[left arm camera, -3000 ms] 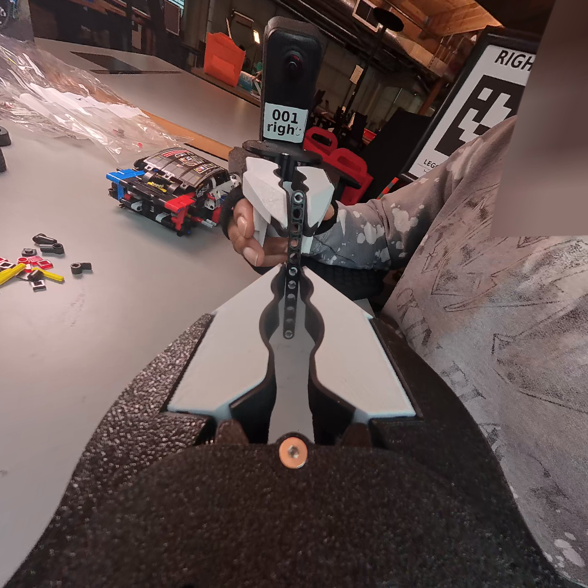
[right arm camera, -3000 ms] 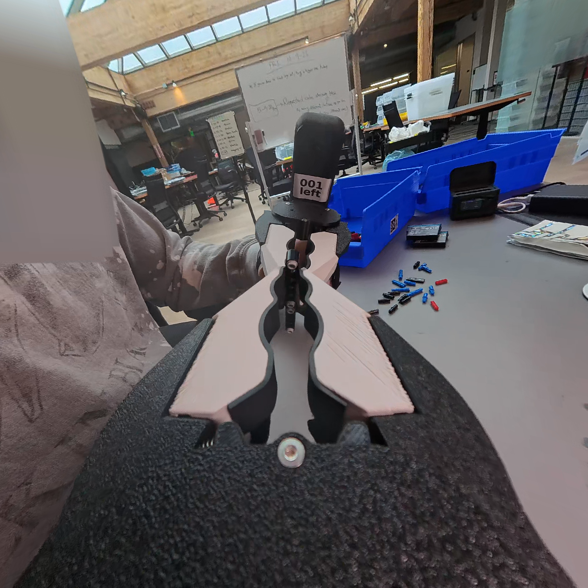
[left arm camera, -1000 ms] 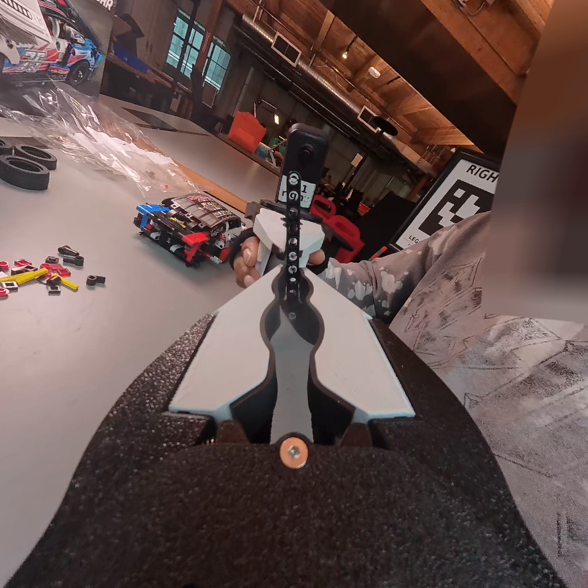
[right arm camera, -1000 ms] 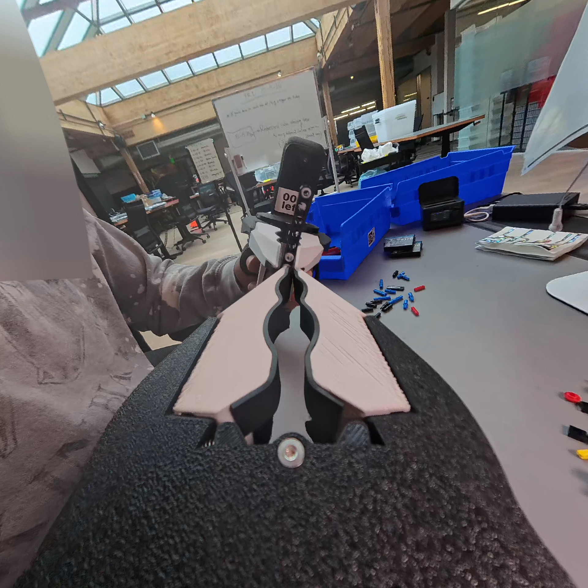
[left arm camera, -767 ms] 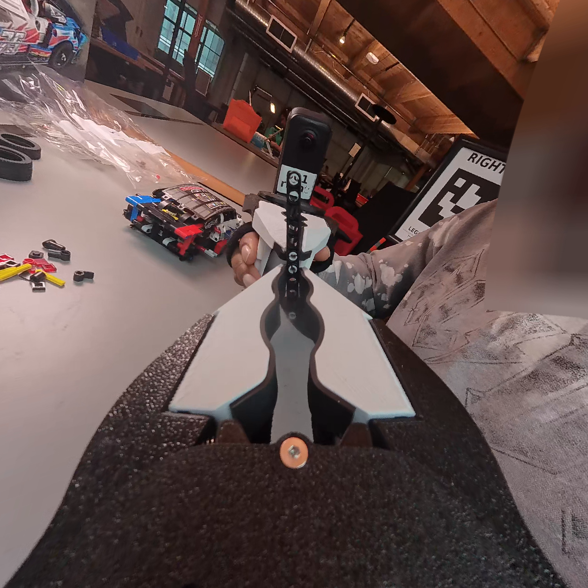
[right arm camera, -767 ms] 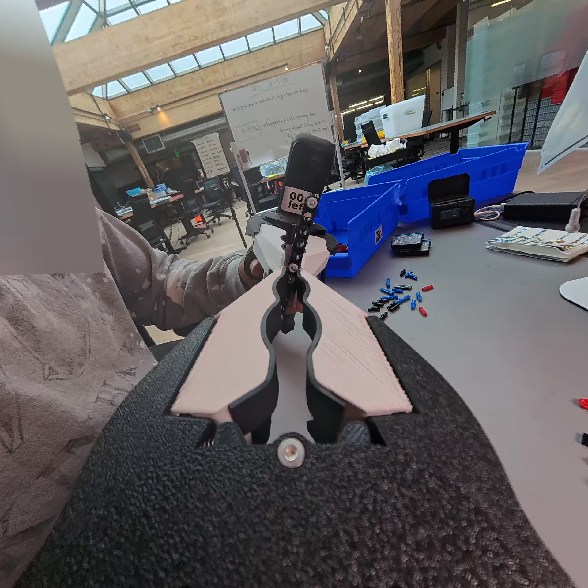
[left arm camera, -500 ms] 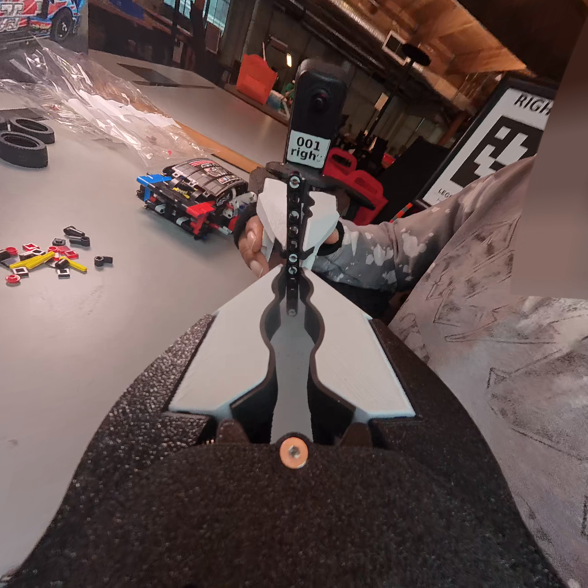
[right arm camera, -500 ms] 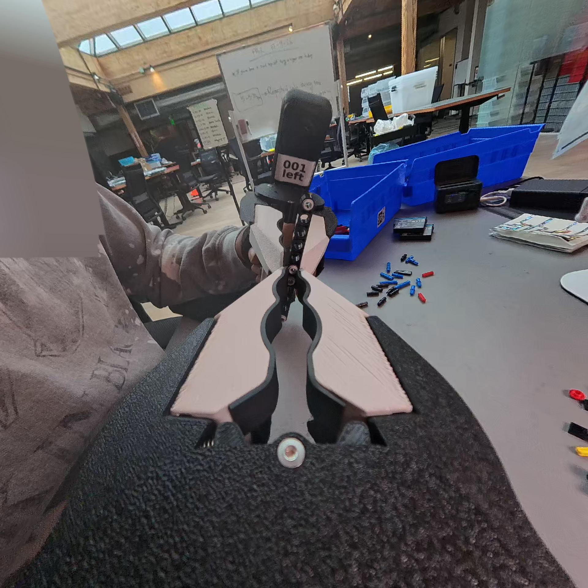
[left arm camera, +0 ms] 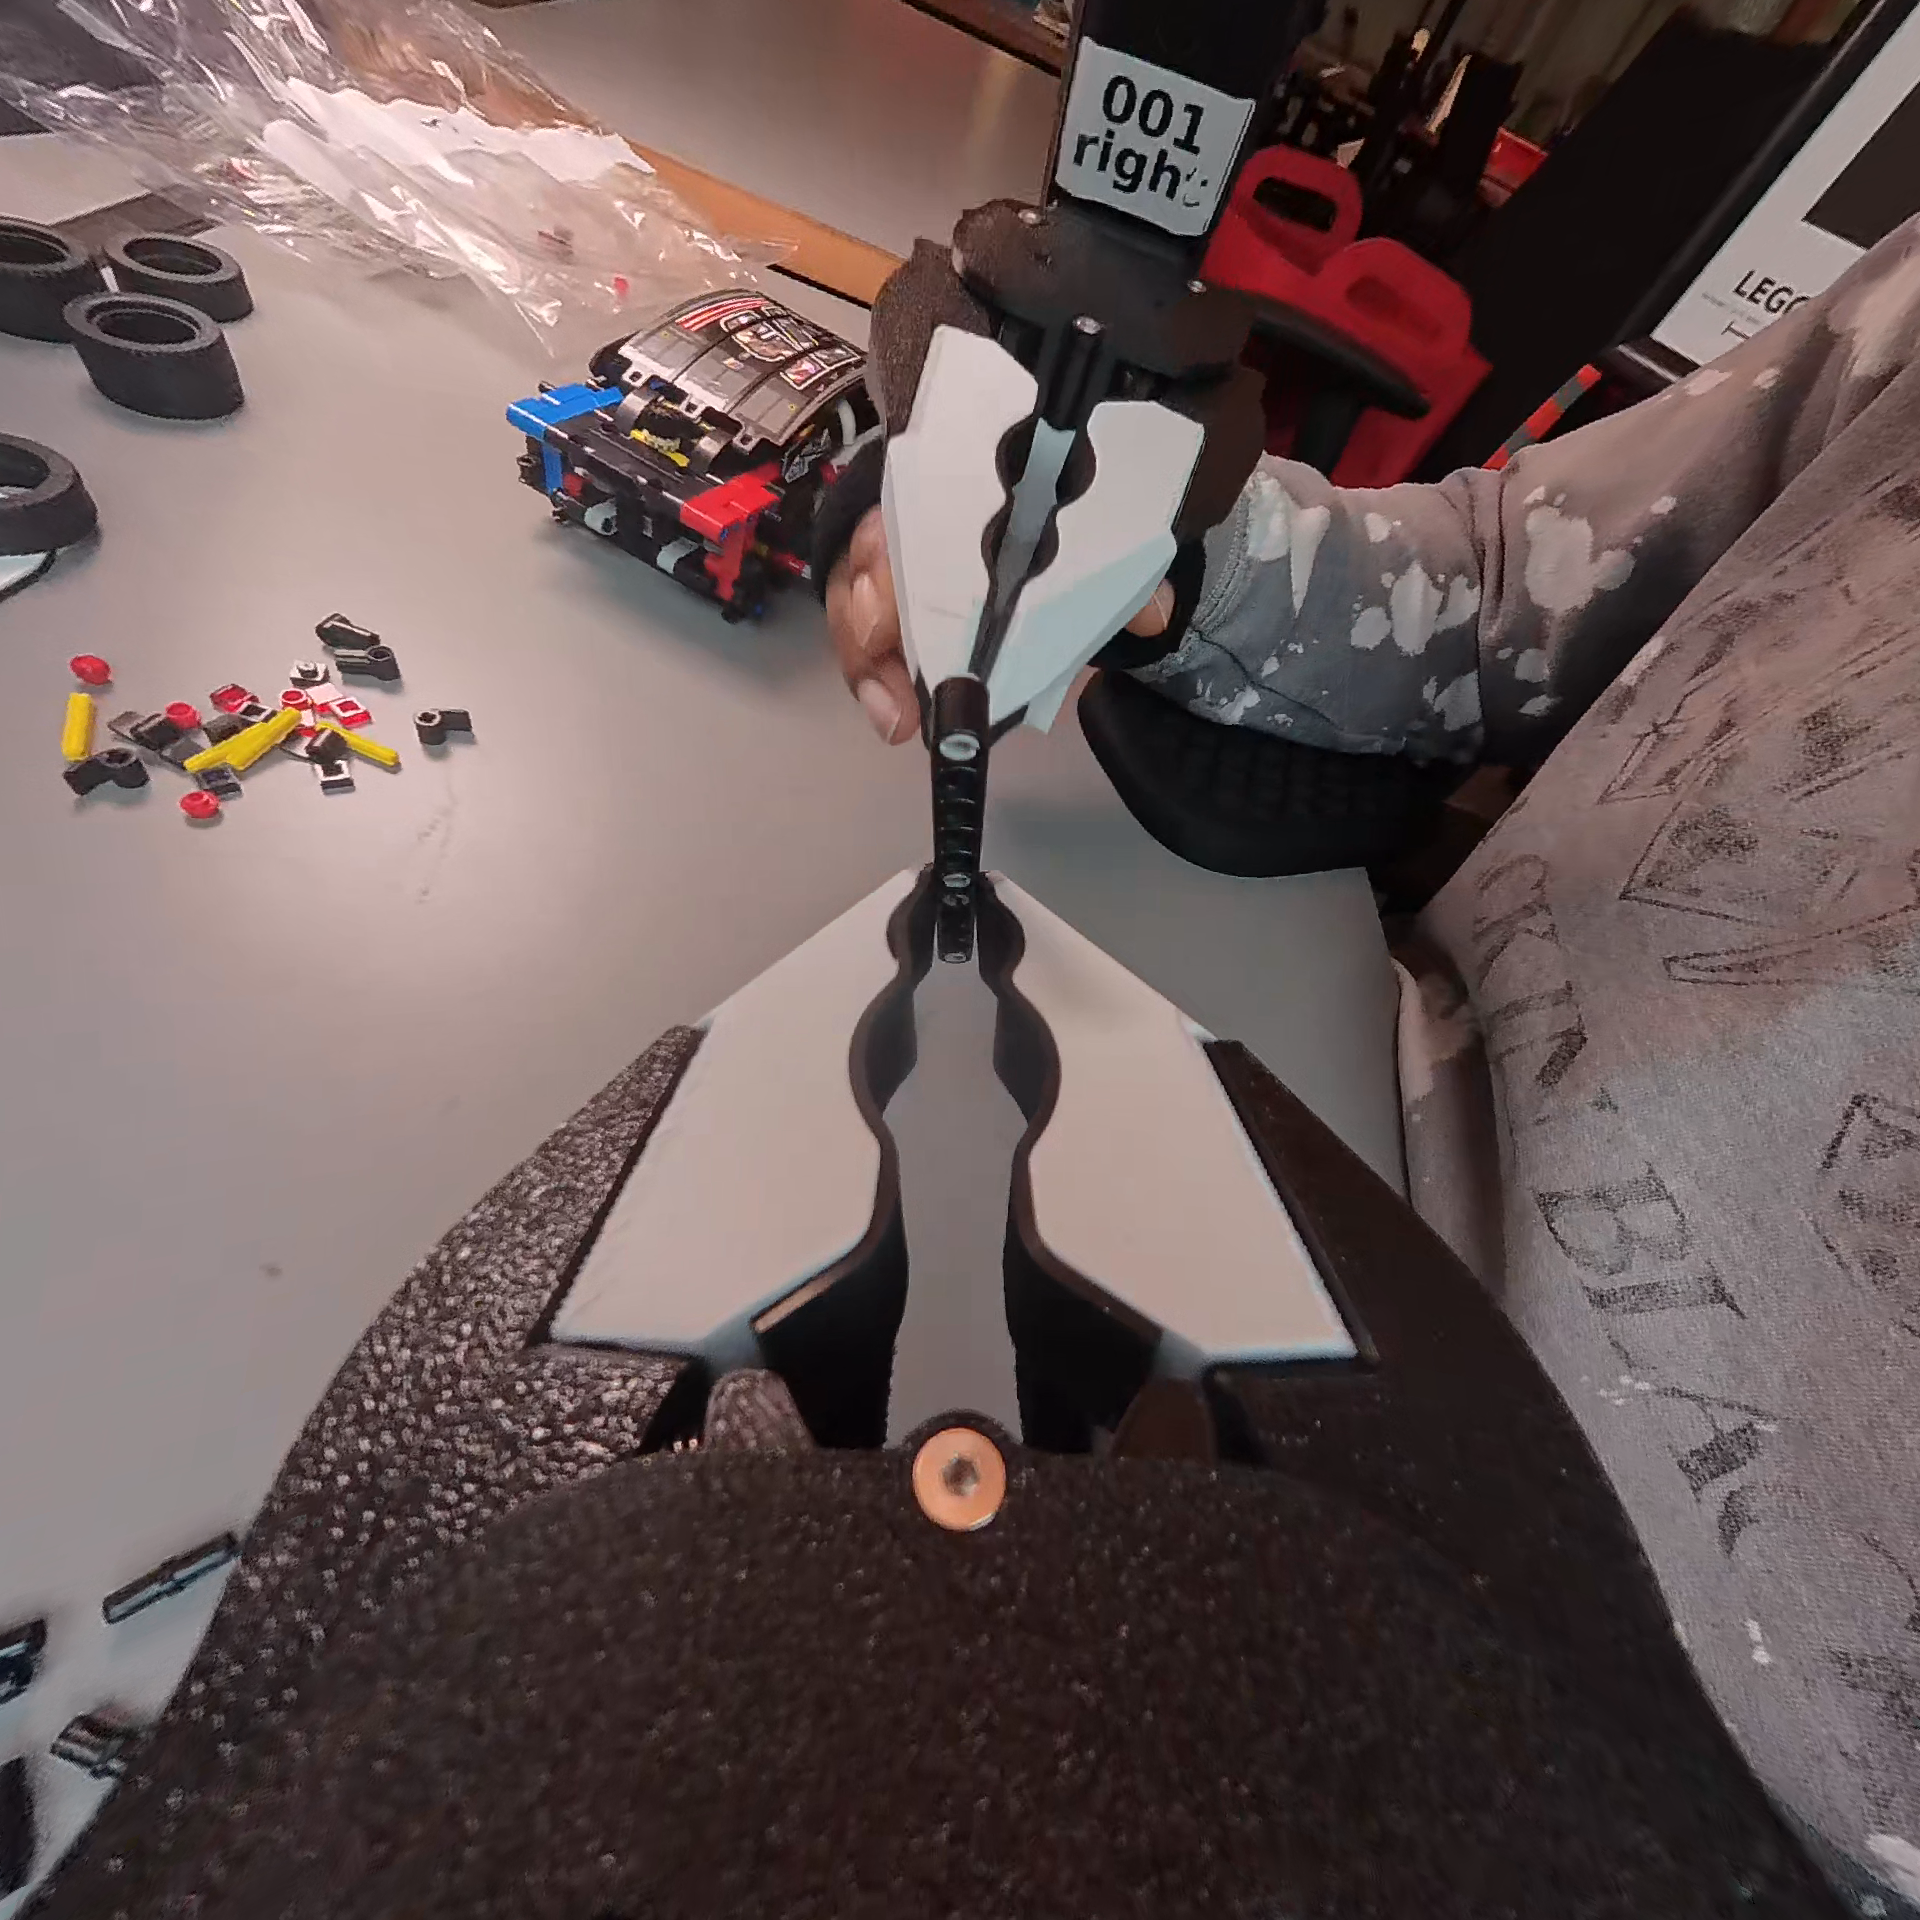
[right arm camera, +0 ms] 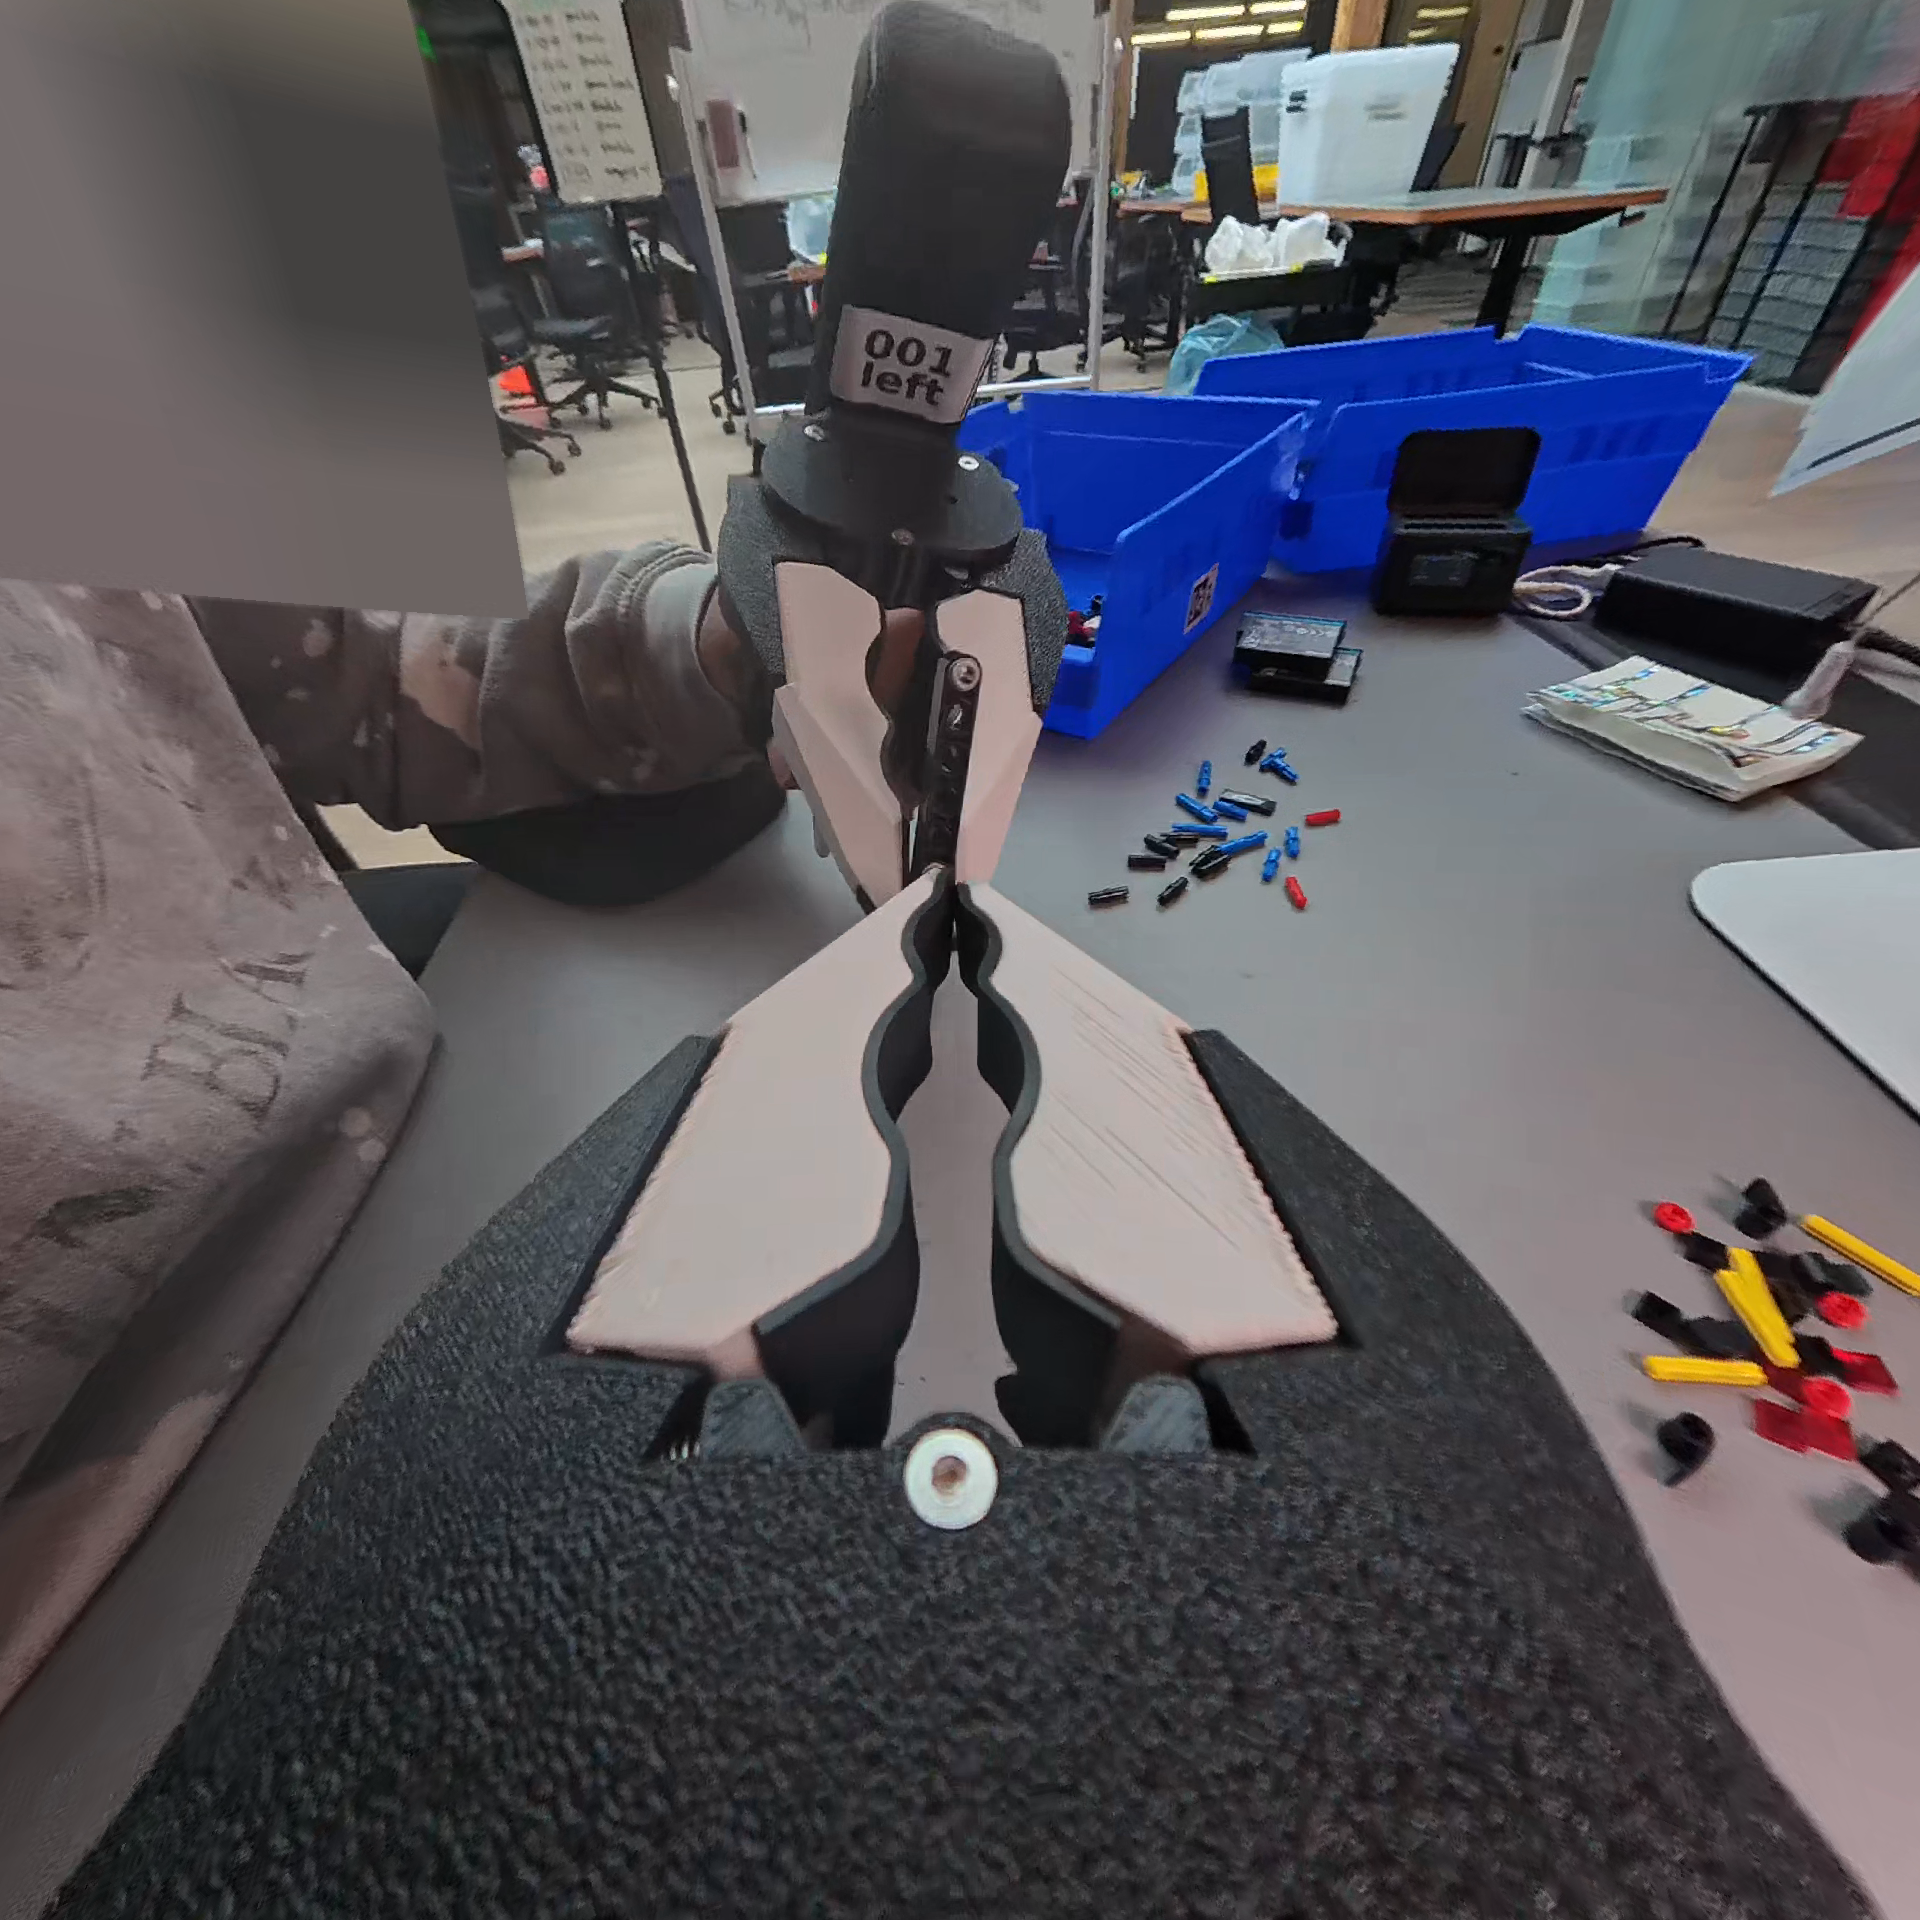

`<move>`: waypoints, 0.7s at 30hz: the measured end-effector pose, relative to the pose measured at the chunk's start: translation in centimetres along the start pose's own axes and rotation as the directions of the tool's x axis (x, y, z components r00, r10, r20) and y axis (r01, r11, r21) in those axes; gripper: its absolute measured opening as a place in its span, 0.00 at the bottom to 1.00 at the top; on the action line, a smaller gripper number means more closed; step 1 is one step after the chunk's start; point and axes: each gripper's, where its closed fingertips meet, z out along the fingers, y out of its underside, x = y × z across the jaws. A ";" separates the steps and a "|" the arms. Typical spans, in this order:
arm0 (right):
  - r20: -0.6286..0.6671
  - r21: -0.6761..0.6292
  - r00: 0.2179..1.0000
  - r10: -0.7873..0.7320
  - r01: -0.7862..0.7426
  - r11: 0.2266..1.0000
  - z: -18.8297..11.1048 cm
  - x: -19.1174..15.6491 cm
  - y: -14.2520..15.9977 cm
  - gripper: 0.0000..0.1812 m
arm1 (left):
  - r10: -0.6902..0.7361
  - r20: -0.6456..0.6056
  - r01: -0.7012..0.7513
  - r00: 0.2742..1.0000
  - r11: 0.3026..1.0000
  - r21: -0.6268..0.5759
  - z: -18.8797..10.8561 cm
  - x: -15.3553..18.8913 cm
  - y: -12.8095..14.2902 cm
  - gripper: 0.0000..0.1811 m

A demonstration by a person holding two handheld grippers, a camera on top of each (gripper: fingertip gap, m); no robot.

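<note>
Above the grey table (left arm camera: 312, 1039), your left gripper (left arm camera: 957, 914) pinches a black holed beam (left arm camera: 957, 821) — your right gripper (left arm camera: 982, 686), fingers nearly together, meets its far end, right of the toy car (left arm camera: 696, 447).

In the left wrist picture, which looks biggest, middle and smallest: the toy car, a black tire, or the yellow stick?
As they look in that view:
1. Toy car, clearly biggest.
2. Black tire, though it lies about as far off as the car.
3. Yellow stick, smallest, even though it lies nearer the camera.
</note>
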 end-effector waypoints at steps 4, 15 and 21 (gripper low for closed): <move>0.060 -0.036 0.998 0.007 -0.004 0.999 1.1 -1.3 1.1 0.07 | 0.013 -0.022 -0.013 1.000 1.000 -0.018 0.7 0.6 0.4 0.03; 0.163 0.054 0.982 0.090 -0.100 0.993 0.3 -2.1 -0.3 0.03 | 0.017 -0.112 -0.009 0.994 0.997 0.074 0.5 2.1 -0.8 0.03; 0.146 0.109 0.984 0.097 -0.114 0.988 0.2 -1.6 -1.2 0.03 | -0.002 -0.103 0.017 0.995 0.989 0.149 0.1 1.9 -1.9 0.03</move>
